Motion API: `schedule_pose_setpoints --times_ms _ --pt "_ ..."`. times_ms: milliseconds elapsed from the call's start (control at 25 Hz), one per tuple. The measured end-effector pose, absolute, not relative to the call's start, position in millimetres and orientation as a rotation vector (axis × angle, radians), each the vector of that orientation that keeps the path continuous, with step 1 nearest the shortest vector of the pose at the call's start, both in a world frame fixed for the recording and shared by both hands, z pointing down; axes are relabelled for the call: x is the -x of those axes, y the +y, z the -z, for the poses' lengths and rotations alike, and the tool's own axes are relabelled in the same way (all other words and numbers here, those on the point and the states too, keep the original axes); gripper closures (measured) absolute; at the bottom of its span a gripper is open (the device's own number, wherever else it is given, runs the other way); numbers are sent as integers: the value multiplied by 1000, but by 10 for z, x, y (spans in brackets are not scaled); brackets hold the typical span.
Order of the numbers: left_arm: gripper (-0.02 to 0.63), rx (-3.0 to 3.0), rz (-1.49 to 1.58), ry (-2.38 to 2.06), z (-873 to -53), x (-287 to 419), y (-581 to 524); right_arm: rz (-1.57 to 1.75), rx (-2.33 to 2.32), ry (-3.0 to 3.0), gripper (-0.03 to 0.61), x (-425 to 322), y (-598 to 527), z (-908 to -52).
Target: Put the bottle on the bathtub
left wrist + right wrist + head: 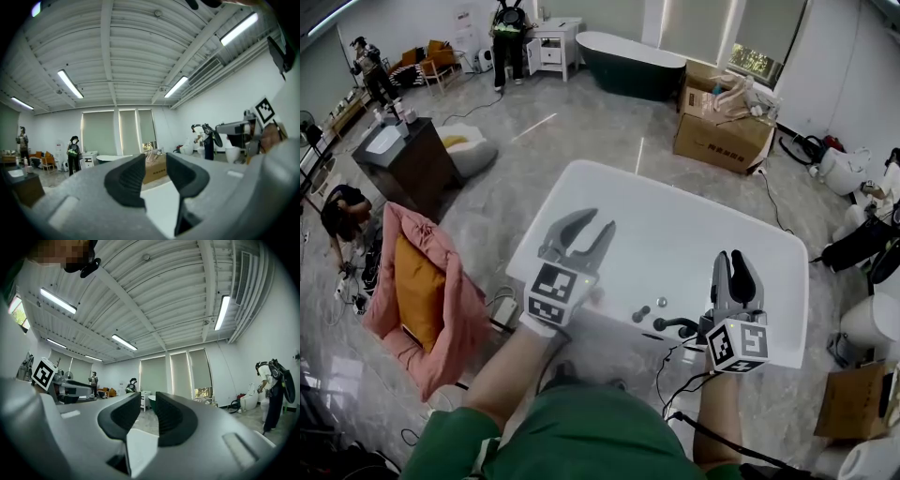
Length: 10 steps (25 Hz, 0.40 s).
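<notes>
I stand at the near end of a white bathtub (694, 234), with both claws raised over it. My left claw (598, 219) hangs above the tub's near left corner with its jaws spread wide in a V. Nothing sits between them. In the left gripper view a cardboard box (157, 171) shows through the gap, far across the room.

My right claw (731, 255) is over the near rim, toward the right. Its jaws stand narrow, with only a slim gap left, and it too is empty. Through that slit the right gripper view shows the room beyond and the end of a dark bathtub (153, 402).

Just left of my right claw, on the rim of the white tub, are a black tap (675, 325) and two small round knobs (642, 314). The tub's white surface is otherwise bare.

I cannot pick out the bottle for certain. A few small things stand on top of a dark cabinet (408, 164) well off to my left, but they are too small to name.

A pink blanket with an orange cushion (417, 291) slumps on the floor between that cabinet and me. A person (508, 33) stands near the far wall. My green sleeves (450, 445) fill the bottom of the head view.
</notes>
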State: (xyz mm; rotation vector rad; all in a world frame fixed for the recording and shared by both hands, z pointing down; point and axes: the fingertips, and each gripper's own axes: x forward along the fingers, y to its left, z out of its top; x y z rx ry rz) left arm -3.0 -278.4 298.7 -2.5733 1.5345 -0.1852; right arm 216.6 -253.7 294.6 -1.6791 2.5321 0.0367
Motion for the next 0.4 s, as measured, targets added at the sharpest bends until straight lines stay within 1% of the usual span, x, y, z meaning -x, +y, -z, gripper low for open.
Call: schedule_pose_setpoints --times_ms 400 --pt "476 2549 203 1567 -3060 -278 -2749 -23 1635 2547 480 -2457 -2562 -3029"
